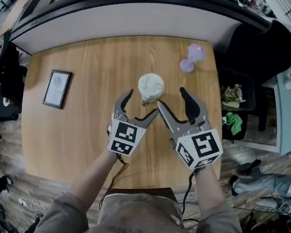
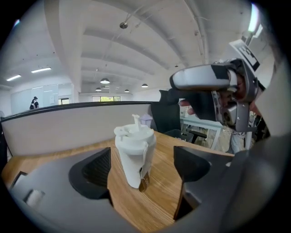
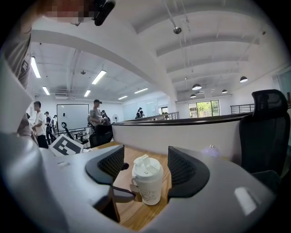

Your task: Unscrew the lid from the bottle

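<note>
Bench [image 1: 87, 133], wood, rounded. Items on it:

1. Bottle [image 1: 151, 87], white, opaque: one. It stands upright near the bench's middle. Contents cannot be seen.
2. Lid [image 3: 146, 166], white, with flip spout: one, seated on the bottle.
3. Tag [image 2: 143, 182], small and brown: one, hanging at the bottle's side.
4. Picture frame [image 1: 57, 88]: one, lying flat, well apart to the left.
5. Lilac object [image 1: 192, 58]: one, at the far edge, kind unclear.

Left gripper [image 1: 140, 105]: one, jaws spread wide, empty. The bottle stands ahead of them, untouched.

Right gripper [image 1: 171, 98]: one, jaws moderately apart, empty and clear of the bottle.

Bin [image 1: 239, 75], dark, on the floor beside the bench: one, holding green and pale scraps.
</note>
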{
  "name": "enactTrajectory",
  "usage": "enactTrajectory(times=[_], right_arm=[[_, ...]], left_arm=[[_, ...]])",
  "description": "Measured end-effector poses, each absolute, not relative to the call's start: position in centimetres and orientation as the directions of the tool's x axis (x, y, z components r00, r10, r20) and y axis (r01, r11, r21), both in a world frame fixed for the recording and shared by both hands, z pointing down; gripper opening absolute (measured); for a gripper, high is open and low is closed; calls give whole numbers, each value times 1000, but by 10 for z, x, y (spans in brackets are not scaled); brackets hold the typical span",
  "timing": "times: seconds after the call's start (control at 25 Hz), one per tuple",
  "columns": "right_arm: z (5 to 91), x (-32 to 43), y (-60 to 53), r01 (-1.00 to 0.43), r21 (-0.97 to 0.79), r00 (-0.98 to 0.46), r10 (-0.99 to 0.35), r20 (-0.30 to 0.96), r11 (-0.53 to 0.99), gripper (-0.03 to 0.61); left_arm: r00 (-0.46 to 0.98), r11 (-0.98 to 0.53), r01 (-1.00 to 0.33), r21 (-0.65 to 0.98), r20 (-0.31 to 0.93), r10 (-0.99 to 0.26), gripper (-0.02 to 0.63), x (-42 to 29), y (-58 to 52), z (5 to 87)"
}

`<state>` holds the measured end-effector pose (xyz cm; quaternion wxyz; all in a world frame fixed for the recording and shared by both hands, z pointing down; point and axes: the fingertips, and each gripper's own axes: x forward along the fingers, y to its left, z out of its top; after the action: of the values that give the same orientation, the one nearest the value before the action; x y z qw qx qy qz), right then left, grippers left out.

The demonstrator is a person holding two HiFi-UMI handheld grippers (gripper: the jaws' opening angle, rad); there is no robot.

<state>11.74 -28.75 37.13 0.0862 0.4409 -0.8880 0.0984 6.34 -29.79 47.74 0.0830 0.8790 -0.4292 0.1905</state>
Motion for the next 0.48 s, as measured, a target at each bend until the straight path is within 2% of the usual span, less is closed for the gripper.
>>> enactTrajectory(times=[0.4,0.48], right_arm=[[417,86,-315,-718,-58,-680,-681,271,694,291],[423,84,-320,-706,-71,-694,-669,267,704,313]], left_arm=[[582,-628,-779,-1,374,-722,436,74,-332,523],[593,-640,-768,-6,368,-716,436,79,-336,531]])
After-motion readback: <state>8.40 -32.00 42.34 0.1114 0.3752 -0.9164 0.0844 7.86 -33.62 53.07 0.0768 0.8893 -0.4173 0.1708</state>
